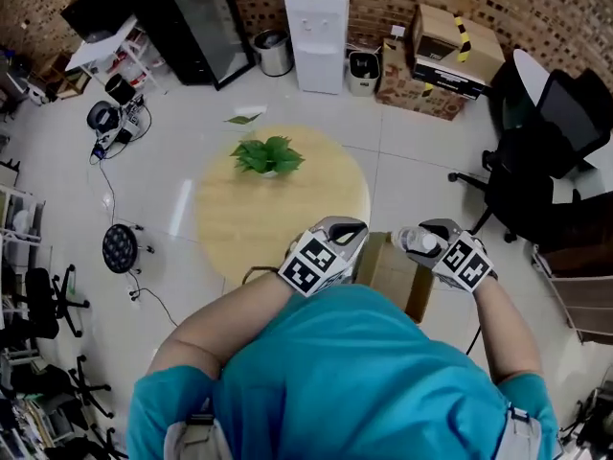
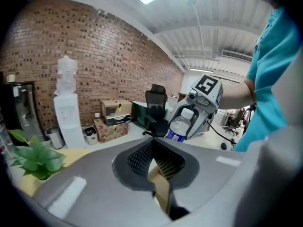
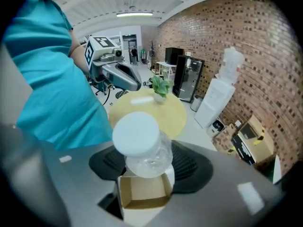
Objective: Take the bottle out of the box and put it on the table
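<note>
Your right gripper [image 1: 436, 235] is clamped on the bottle [image 3: 142, 143], cap end pointing back along the jaws, right above the open box [image 3: 142, 193]. The table [image 1: 244, 228] is ahead and off to its left, so I'd swing that way. Left gripper [image 1: 340, 230] is closed, empty.

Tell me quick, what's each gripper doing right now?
Left gripper: jaws closed, nothing between them.
Right gripper: jaws closed on the bottle.
</note>
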Tool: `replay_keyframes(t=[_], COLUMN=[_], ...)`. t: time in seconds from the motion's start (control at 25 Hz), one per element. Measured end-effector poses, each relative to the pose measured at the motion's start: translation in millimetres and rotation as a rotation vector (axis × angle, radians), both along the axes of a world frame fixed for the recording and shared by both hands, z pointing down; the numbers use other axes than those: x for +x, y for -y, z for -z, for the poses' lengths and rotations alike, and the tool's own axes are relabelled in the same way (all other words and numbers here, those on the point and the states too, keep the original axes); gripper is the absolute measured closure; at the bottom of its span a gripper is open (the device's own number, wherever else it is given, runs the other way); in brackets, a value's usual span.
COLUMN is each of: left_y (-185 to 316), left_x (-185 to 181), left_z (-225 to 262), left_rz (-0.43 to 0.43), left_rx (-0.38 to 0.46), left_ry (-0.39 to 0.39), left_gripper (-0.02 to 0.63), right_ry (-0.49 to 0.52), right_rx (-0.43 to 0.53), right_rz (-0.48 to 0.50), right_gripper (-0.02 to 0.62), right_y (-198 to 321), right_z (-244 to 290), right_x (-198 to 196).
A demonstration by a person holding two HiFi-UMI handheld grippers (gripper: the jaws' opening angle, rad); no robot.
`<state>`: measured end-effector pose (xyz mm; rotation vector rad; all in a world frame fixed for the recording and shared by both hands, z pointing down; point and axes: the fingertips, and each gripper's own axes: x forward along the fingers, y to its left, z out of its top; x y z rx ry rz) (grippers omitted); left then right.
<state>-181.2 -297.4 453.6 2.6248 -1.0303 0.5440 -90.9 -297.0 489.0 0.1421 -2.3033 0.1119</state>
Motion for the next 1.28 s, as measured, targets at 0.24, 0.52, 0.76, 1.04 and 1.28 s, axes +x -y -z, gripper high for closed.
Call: replay_keyframes(t=[0.24, 0.52, 0.76, 1.04, 1.28], left_y=[-43, -72, -94, -105, -115], left_x=[-132, -218, -272, -308, -329], left_z=[28, 10, 3, 1, 6], left_rz=[0.141, 0.216, 0.266, 0.281, 0.277], left_rx=[0.074, 0.09, 0.078, 0.067, 0.074], left_ry=[-0.049, -0.07, -0.09, -0.1, -0.11], left_gripper=[0.606, 0.606, 0.606, 0.606, 0.606], right_ry=[-0.011, -0.033, -0.062, -0.096, -0.095], right_rx=[0.017, 0.001, -0.021, -0.058, -0.094], right_rz=[0.129, 0.229, 0.256, 0.234, 0.192], right_gripper=[0.327, 0.325, 0.325, 0.325, 0.325], right_y=[-30, -50, -55, -50, -51], right_z=[29, 6, -28, -71, -93], right_x=[-127, -229, -306, -350, -356])
